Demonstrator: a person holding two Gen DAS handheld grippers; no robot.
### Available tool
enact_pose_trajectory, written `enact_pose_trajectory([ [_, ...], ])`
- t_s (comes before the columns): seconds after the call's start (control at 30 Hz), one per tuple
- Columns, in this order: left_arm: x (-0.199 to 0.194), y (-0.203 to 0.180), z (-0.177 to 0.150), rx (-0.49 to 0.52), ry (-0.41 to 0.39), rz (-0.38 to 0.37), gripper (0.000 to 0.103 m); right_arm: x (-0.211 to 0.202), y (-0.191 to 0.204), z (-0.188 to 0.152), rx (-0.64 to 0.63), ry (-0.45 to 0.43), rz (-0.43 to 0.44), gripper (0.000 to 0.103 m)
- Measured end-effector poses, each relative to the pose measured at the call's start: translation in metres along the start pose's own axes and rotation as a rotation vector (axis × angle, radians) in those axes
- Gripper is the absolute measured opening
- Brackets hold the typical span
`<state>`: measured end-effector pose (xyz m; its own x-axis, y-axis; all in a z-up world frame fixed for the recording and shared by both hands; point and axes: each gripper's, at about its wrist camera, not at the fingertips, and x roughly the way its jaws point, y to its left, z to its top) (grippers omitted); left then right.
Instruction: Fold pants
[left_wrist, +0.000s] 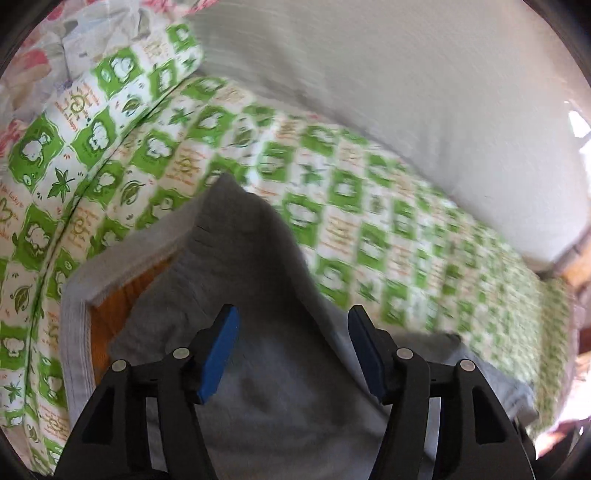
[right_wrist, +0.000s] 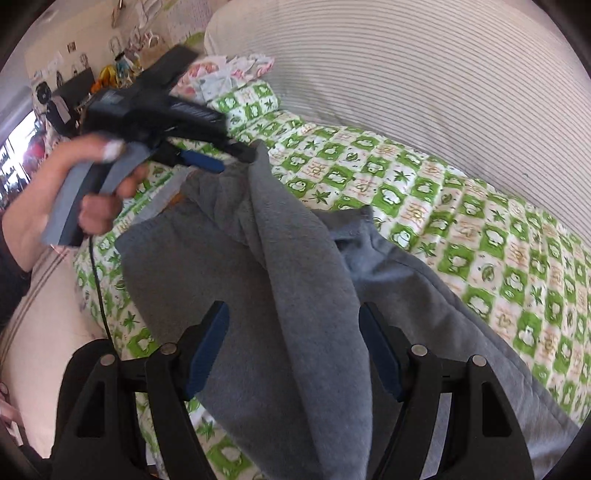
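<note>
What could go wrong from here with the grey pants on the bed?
1. The left gripper and right gripper both have their jaws open with no pad pressing cloth, so the raised ridge of the pants may slump crooked.
2. The waistband gapes open, showing orange lining; folding now may trap bunching.

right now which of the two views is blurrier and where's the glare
Left wrist view: heavy motion smear across the green patterned bedsheet, worst toward the right edge; a small bright glare spot far right. Right wrist view: the bedsheet and grey pants are mostly sharp; only the left gripper and the hand holding it blur; blown-out window at far left.
</note>
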<state>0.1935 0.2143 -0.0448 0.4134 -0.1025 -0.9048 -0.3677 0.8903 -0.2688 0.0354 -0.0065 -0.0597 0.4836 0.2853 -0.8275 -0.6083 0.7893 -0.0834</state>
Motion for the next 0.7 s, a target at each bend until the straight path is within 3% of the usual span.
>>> enact_pose_trajectory([
  [0.1, 0.013, 0.007, 0.006, -0.035, 0.000, 0.047, 0.060, 0.010, 0.005, 0.002, -0.034, 0.010, -0.050, 0.074],
  [0.13, 0.015, 0.008, 0.006, -0.036, -0.005, 0.054, 0.052, 0.013, 0.005, 0.002, -0.050, 0.008, -0.076, 0.073],
  [0.17, 0.016, 0.009, 0.006, -0.035, -0.012, 0.048, 0.031, 0.016, 0.005, 0.003, -0.061, 0.009, -0.101, 0.072],
  [0.2, 0.017, 0.010, 0.005, -0.037, -0.008, 0.027, 0.020, 0.019, 0.003, 0.003, -0.063, 0.013, -0.109, 0.050],
  [0.23, 0.017, 0.011, 0.003, -0.038, -0.005, 0.004, 0.010, 0.022, -0.002, 0.003, -0.048, 0.030, -0.094, 0.020],
  [0.27, 0.013, 0.010, 0.000, -0.031, -0.020, -0.008, 0.008, 0.023, -0.004, 0.004, -0.033, 0.038, -0.080, 0.010],
  [0.4, -0.020, 0.007, -0.016, 0.017, -0.115, -0.033, 0.005, 0.009, -0.007, 0.002, -0.018, -0.004, -0.043, 0.004],
  [0.7, -0.101, 0.036, -0.068, -0.027, -0.272, -0.168, 0.004, -0.030, 0.016, -0.007, -0.054, -0.057, 0.067, 0.003],
])
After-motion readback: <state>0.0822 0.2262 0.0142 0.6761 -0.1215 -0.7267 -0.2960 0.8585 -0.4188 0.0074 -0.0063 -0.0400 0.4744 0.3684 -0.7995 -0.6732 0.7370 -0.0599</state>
